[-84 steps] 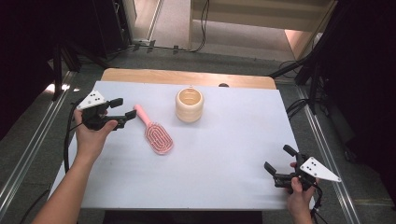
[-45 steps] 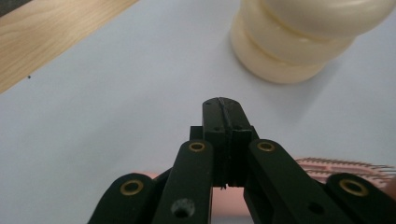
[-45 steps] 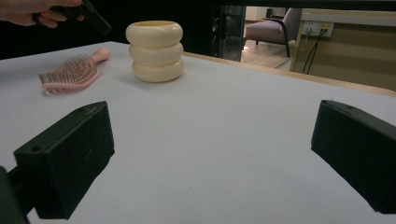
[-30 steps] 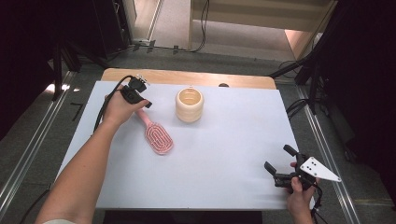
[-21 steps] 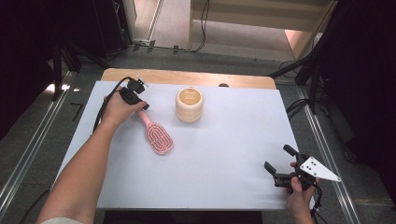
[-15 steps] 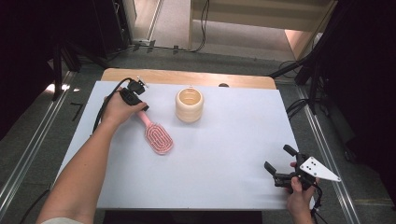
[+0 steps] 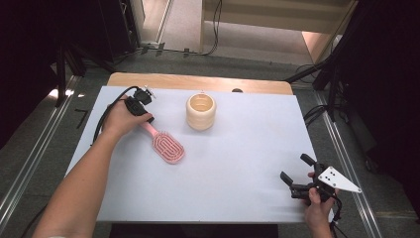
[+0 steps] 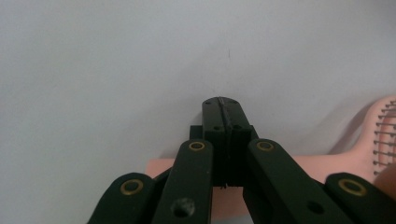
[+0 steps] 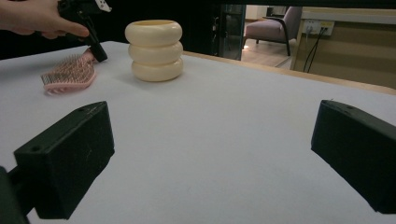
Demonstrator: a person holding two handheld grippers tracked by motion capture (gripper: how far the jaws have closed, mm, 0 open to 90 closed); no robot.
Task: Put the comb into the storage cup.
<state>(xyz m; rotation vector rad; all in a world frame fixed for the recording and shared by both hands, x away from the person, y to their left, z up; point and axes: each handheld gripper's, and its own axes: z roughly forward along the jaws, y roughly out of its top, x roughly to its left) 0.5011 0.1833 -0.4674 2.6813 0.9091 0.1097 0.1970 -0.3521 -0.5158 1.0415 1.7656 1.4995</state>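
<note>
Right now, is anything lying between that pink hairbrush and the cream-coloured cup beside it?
Nothing visible does. The pink hairbrush lies on the white table, with bare surface between it and the cream cup. The left tool sits at the brush's handle.

Both forearms are bare, no sleeves showing. The left tongs are matte black, with flat linkage bars pinned by brass-ringed rivets and small screw holes; a black cable loops from them. The right tongs are black too, with blocky square pads, topped by a grey three-cornered plate with dark holes.
</note>
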